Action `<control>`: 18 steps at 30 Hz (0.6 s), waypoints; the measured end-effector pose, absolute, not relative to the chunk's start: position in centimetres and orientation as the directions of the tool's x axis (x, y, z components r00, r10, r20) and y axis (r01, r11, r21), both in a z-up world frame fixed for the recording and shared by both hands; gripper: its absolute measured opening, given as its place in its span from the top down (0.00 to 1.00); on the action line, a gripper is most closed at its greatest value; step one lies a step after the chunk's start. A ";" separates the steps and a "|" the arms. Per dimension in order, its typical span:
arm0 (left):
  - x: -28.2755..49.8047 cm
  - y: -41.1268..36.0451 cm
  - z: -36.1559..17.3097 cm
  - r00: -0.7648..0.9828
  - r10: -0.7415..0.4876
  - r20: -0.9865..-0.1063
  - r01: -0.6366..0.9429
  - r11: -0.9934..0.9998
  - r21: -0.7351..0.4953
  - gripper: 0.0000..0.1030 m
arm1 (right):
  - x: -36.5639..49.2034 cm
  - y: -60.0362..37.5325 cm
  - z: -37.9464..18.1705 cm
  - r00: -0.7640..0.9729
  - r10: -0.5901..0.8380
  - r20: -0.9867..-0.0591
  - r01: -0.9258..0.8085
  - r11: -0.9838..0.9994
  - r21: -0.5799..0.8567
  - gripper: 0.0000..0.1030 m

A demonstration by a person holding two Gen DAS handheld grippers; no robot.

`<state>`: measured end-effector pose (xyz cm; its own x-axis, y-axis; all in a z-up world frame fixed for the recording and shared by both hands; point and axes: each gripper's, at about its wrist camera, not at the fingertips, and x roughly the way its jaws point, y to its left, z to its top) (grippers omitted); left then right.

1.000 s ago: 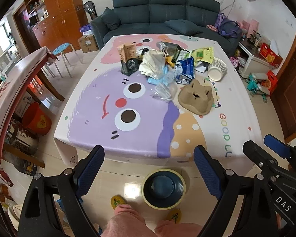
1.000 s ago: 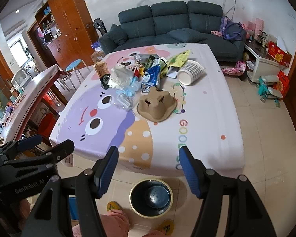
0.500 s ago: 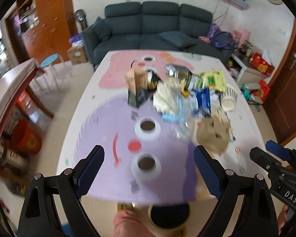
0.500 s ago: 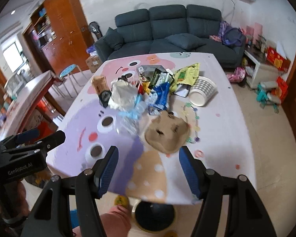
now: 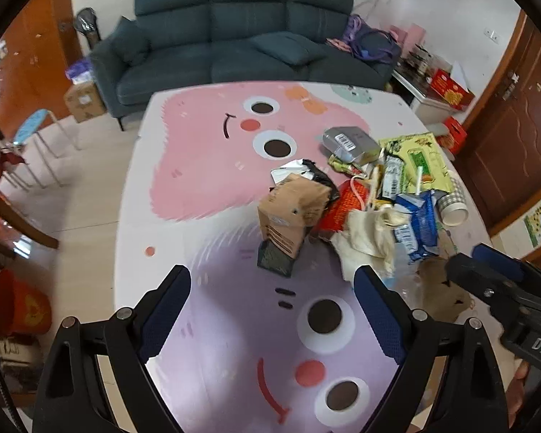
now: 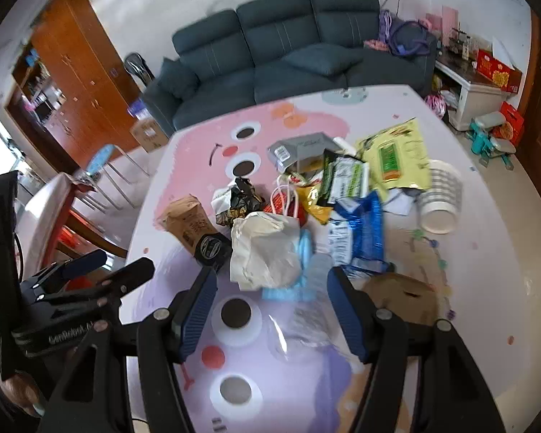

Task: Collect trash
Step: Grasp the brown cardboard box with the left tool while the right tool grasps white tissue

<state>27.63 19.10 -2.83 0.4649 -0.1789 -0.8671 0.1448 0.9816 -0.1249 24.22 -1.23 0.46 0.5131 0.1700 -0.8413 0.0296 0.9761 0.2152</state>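
- Both tongs hang open and empty: left gripper (image 5: 272,301), right gripper (image 6: 270,303).
- Trash pile (image 6: 306,202) sits mid-frame, straight ahead of the right gripper, the nearer one.
- White crumpled bag (image 6: 263,249) lies just above its tips.

My left gripper (image 5: 272,306) and right gripper (image 6: 270,306) both hover with jaws spread wide, nothing between them.

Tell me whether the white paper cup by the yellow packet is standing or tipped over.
Tipped over. The paper cup lies on its side on the table, its open mouth facing the camera, beside the yellow packet.
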 end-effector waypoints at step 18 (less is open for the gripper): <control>34.5 19.8 -9.6 0.399 -0.286 -0.871 0.278 0.943 -0.182 0.13 | 29.7 0.8 -5.3 0.413 0.122 -0.903 0.160 0.966 0.204 0.71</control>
